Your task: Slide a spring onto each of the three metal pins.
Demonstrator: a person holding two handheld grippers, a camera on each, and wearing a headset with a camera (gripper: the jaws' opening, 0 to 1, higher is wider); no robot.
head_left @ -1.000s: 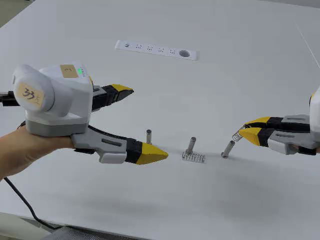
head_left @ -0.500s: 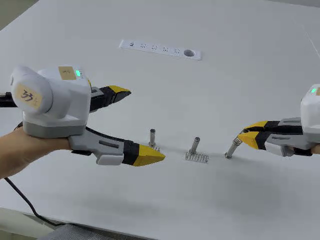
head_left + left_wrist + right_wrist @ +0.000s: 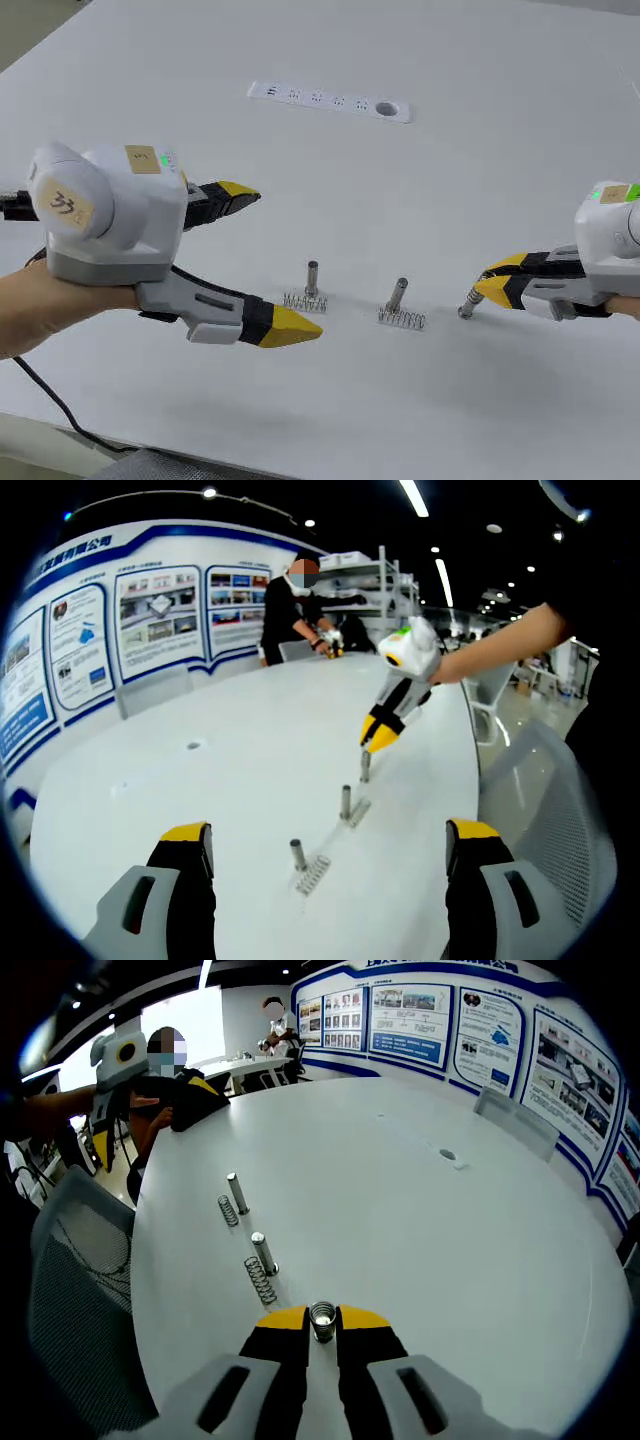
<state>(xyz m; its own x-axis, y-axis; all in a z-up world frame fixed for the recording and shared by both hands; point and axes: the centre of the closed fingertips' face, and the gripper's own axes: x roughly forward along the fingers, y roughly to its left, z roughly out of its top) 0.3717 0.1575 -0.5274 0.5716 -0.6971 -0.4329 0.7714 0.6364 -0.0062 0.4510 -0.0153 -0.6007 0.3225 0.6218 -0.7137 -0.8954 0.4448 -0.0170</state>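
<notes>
Three short metal pins stand in a row on the white table: left pin (image 3: pixel 312 278), middle pin (image 3: pixel 397 295), right pin (image 3: pixel 468 303). One spring (image 3: pixel 303 301) lies by the left pin and another spring (image 3: pixel 401 318) by the middle pin. My right gripper (image 3: pixel 492 284) is shut on a third spring (image 3: pixel 322 1317), seen end-on between its yellow tips at the top of the tilted right pin. How far it is on, I cannot tell. My left gripper (image 3: pixel 268 258) hangs wide open to the left of the pins, holding nothing.
A white power strip (image 3: pixel 330 101) lies farther back on the table. In the left gripper view a person stands behind the far end of the table. A grey mesh chair (image 3: pixel 70 1290) stands by the table's near edge.
My right gripper has come down and left with the spring, bringing it from above the right pin onto that pin's top. The left gripper has barely moved; the head camera has shifted.
</notes>
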